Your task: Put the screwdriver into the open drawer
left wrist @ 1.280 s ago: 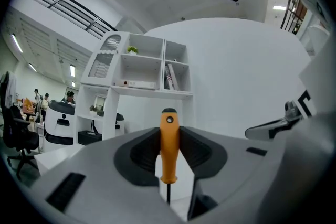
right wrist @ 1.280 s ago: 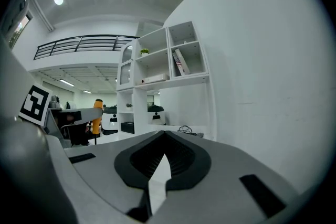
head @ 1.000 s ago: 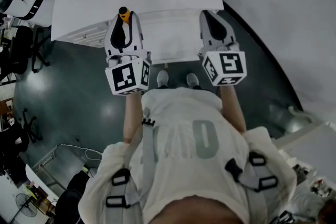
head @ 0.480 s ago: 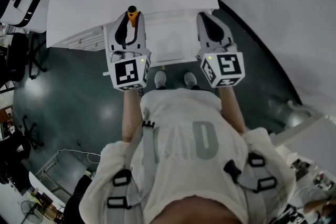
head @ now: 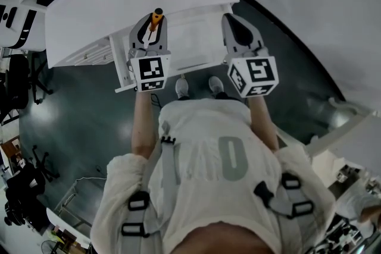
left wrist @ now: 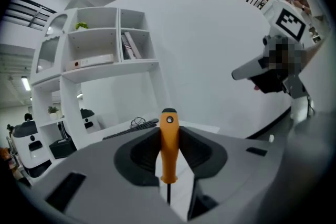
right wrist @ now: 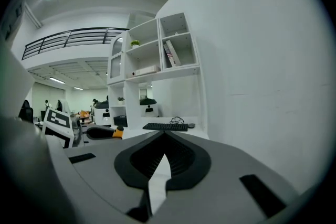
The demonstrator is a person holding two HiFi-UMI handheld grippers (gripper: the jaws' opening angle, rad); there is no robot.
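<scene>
Clamped on the screwdriver, the left gripper hovers over the drawer's left side (right gripper closed, empty); released here, it may fall outside.

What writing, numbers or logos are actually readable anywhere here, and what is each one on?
"0" or "D", I cannot tell which: one large grey character on the person's white shirt.
No words: the left white cube and the right white cube carry only black square patterns.
Too small to read: the spines of the books in the white shelf unit.
</scene>
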